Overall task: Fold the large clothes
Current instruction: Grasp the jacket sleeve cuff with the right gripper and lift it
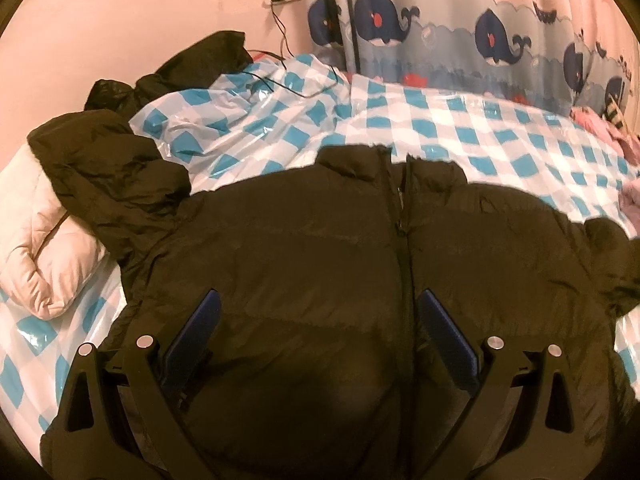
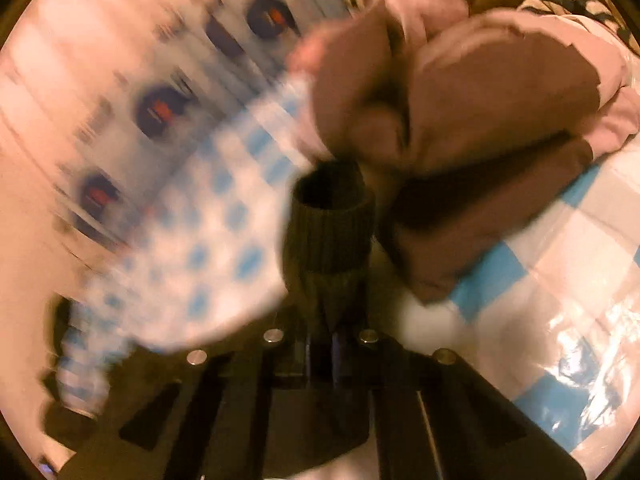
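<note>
A black puffer jacket (image 1: 312,240) lies front up on the bed, its zip running down the middle. One sleeve (image 1: 100,168) is bunched up at the left. My left gripper (image 1: 320,296) hovers open just above the jacket's chest, a blue pad on either side of the zip and nothing between them. In the blurred right wrist view, my right gripper (image 2: 322,340) is shut on the dark ribbed cuff (image 2: 328,224) of the jacket's other sleeve, and the cuff's open end stands up in front of the jaws.
A blue-and-white checked plastic cover (image 1: 480,136) is spread over the bed. A cream quilt (image 1: 40,264) lies at the left, and another black garment (image 1: 192,60) sits by the wall. Pink clothes (image 2: 480,100) are heaped just beyond the cuff. Whale-print curtains (image 1: 480,20) hang behind.
</note>
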`<move>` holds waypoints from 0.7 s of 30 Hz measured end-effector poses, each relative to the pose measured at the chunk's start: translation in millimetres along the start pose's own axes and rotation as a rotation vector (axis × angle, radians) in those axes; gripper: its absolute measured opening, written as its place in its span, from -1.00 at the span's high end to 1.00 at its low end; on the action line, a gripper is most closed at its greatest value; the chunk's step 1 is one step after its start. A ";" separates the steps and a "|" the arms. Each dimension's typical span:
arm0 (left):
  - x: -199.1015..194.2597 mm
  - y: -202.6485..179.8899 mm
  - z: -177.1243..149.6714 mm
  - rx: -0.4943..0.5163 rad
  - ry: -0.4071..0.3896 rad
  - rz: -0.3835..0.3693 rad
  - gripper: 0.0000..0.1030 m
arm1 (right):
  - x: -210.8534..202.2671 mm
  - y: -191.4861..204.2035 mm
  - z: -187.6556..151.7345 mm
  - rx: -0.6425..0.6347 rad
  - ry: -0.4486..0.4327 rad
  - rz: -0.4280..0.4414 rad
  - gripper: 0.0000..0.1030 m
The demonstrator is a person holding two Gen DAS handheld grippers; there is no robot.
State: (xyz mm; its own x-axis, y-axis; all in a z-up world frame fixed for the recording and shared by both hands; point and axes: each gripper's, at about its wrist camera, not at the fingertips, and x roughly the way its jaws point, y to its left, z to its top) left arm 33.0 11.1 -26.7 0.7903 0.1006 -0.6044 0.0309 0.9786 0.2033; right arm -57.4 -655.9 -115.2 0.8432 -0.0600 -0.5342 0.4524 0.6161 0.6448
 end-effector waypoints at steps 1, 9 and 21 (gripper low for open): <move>0.0 2.2 1.0 -0.012 -0.005 -0.004 -0.85 | -6.7 -7.9 -0.2 0.042 -0.032 0.013 0.85; 2.4 1.7 -0.9 -0.013 0.006 -0.005 -0.85 | 11.5 -63.2 -19.7 0.274 -0.029 0.016 -0.52; 2.8 0.8 -2.0 -0.016 0.018 -0.011 -0.85 | 25.6 -39.1 -9.0 0.145 0.072 -0.045 0.78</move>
State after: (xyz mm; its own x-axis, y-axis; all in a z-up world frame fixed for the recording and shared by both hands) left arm 34.0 12.6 -29.8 0.7790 0.0932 -0.6200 0.0290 0.9825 0.1842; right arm -56.1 -674.5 -159.0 0.8003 -0.0257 -0.5990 0.5312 0.4937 0.6885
